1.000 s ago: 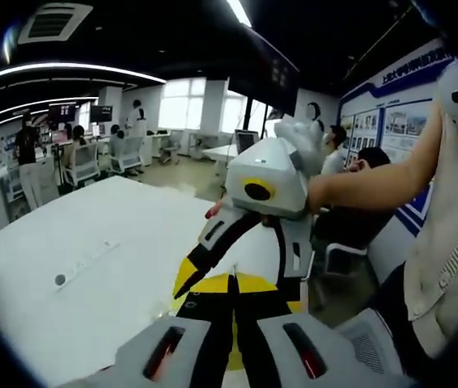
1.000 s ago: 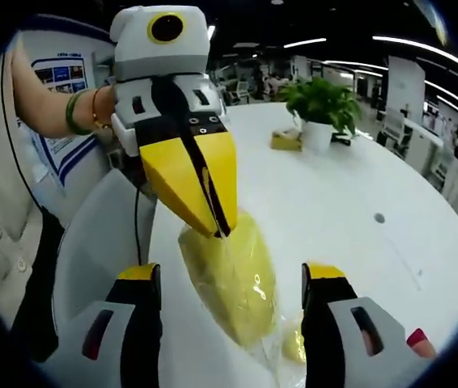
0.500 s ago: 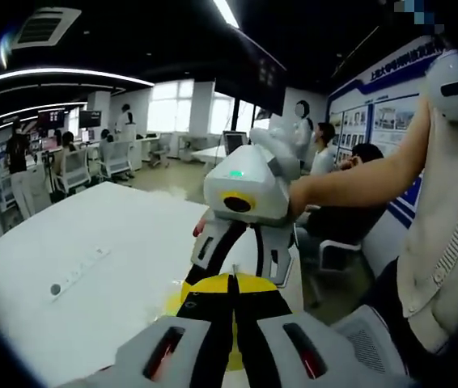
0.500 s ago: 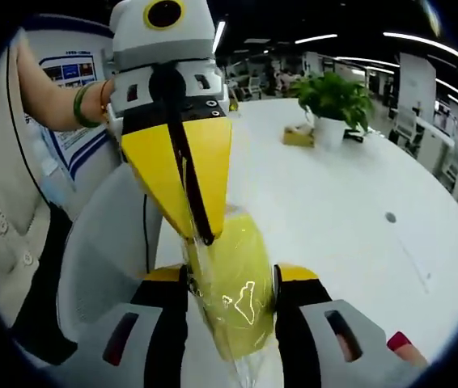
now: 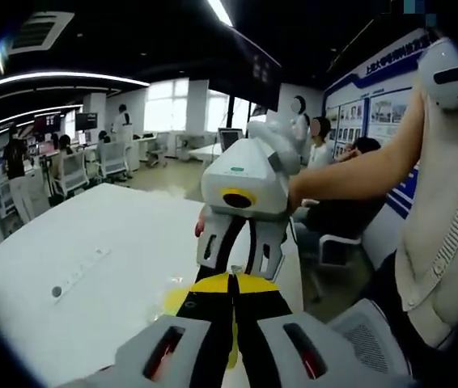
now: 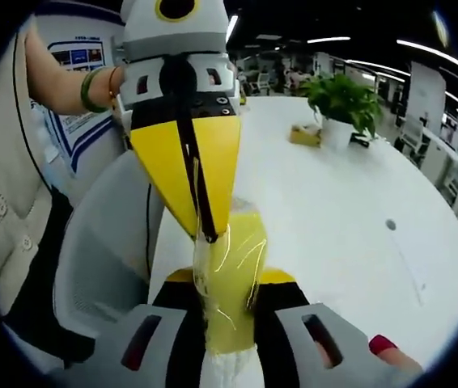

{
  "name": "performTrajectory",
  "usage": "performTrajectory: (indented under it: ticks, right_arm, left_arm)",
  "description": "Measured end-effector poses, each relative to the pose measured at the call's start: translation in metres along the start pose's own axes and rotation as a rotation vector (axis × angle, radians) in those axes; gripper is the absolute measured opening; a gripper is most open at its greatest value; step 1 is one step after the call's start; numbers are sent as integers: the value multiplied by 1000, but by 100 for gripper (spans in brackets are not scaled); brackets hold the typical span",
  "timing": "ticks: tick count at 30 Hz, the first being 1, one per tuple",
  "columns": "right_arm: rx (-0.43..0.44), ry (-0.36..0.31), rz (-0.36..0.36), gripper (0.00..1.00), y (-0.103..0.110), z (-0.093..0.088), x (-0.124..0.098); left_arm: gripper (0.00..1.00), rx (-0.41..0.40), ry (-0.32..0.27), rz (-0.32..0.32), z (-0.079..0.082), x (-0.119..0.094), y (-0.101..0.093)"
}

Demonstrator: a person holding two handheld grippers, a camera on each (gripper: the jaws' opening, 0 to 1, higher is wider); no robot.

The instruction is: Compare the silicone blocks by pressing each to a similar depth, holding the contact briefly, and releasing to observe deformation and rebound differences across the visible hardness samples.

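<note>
Yellow jaws of the left gripper are pressed together, tips on the silicone block near the white table edge; bare tabletop stretches left. From the right gripper view, the right gripper squeezes the wrapped yellow block; wall-poster text is unreadable.
</note>
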State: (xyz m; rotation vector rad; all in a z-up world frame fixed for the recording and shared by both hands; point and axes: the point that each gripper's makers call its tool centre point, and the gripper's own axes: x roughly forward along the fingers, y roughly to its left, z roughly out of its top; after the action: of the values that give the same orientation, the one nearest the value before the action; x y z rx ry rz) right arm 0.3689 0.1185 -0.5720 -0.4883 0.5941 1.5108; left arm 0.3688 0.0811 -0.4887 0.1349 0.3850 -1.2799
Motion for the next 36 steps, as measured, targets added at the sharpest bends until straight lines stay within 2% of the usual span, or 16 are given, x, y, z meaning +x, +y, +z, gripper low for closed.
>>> performTrajectory:
  ticks: [13,36]
  right_arm:
    - [-17,22,15,7,8,-4,2]
    - [-8,39,14,7,10,-8,3]
  left_arm:
    - [0,6,19,4,-4,0,-3]
    - [0,3,29,7,-8,1,-1]
